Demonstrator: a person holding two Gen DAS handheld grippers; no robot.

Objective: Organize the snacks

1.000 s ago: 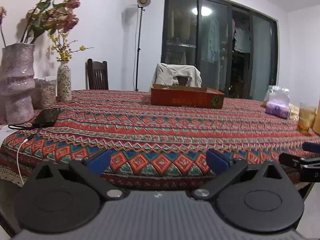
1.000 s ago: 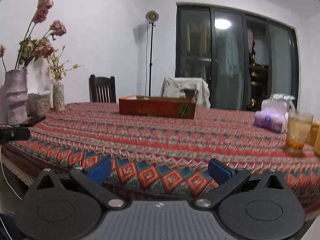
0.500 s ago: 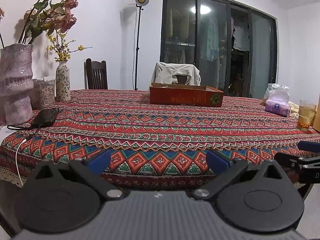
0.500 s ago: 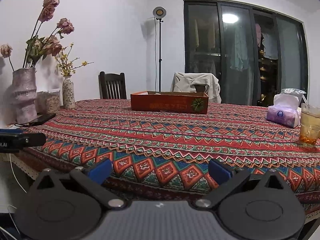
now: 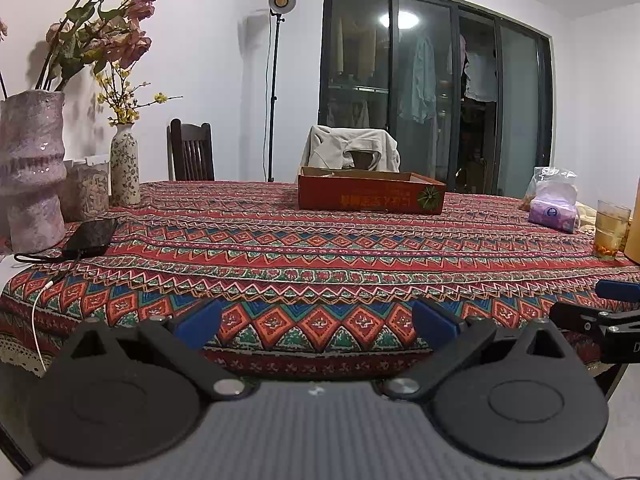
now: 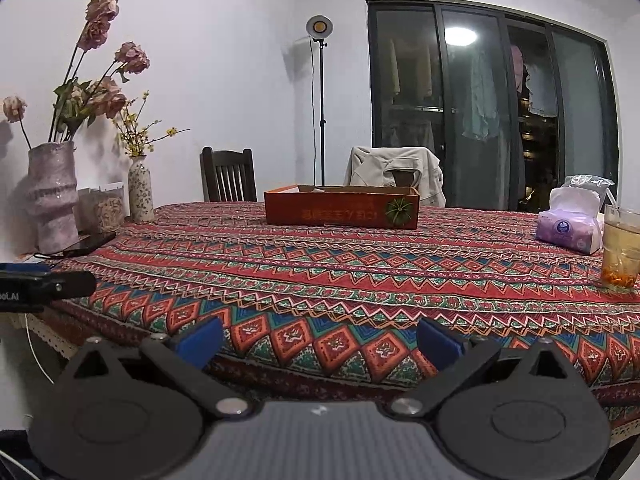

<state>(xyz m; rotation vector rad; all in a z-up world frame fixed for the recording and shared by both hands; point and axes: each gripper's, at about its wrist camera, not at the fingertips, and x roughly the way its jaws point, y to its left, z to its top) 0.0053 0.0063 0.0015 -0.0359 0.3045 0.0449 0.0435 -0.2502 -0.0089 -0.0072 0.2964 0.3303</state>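
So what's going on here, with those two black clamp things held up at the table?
A person holds two black grippers with blue pads at the near edge of a table under a red patterned tablecloth. The left gripper and right gripper are both open and hold nothing. A shallow red cardboard box sits untouched across the table. No snack has been picked up yet.

Tablecloth (image 5: 320, 256): red/blue/green zigzag bands, ahead of fingers. Box (image 5: 370, 198): orange-red w/ green rosette. Finger pads (image 5: 198, 322): blue.
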